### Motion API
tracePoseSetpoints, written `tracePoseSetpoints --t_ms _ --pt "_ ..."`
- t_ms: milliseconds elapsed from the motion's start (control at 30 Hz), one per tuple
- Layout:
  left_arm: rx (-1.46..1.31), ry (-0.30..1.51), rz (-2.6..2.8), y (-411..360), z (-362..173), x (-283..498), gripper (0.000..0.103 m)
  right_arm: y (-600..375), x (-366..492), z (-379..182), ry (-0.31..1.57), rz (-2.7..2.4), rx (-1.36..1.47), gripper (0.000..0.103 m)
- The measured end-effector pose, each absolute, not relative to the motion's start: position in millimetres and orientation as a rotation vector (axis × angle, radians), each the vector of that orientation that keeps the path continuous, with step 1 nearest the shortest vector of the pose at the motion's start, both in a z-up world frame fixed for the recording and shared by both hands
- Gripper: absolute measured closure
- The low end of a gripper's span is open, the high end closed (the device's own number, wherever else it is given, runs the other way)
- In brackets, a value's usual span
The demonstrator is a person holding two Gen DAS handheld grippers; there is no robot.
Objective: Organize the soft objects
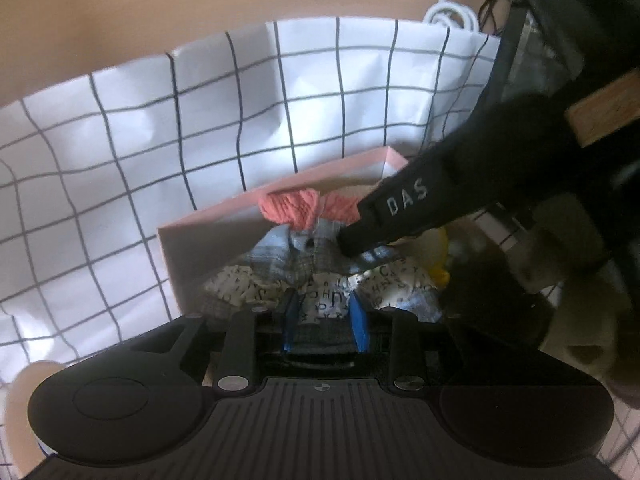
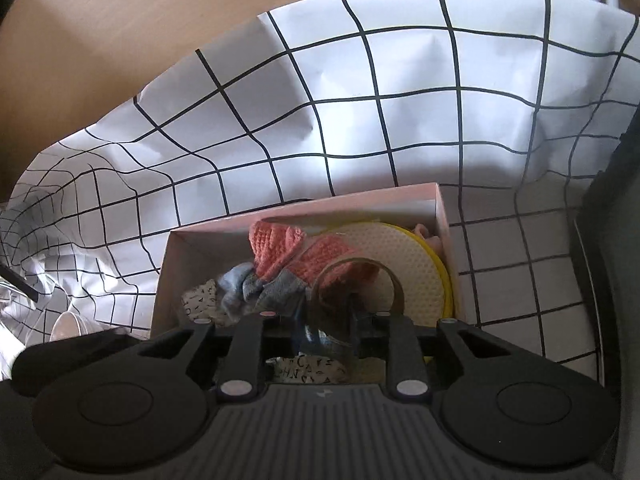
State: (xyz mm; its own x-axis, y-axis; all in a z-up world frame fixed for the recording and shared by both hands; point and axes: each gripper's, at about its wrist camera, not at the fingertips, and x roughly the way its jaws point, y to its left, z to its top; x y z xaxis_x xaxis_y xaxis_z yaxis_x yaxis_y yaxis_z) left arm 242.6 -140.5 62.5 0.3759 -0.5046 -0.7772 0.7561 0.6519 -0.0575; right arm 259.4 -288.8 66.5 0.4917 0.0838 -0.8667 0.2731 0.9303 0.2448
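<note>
While both my grippers hang over the pink cardboard box (image 2: 442,216), left gripper (image 1: 325,314) jaws clench letter-print white fabric (image 1: 320,294); right gripper (image 2: 324,336) jaws unreadable. Risk: lifting drags out the tangled blue-grey plaid cloth (image 1: 280,256) and coral knitted piece (image 1: 292,210).

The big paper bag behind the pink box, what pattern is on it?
The paper bag is white with a grid of thin black lines, clearest in the right wrist view.
</note>
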Motion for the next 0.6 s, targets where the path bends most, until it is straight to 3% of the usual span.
tracePoseSetpoints --t_ms 200,433,600 --pt "0.262 0.863 -0.844 -118 95 241 0.071 -283 256 73 1.06 -0.135 0.346 0.081" --pt "0.152 0.766 -0.804 -86 130 225 0.071 -285 208 134 0.872 -0.145 0.4 0.048" --pt "0.119 0.666 -0.8 -70 143 202 0.071 -271 168 164 0.741 -0.165 0.312 0.046"
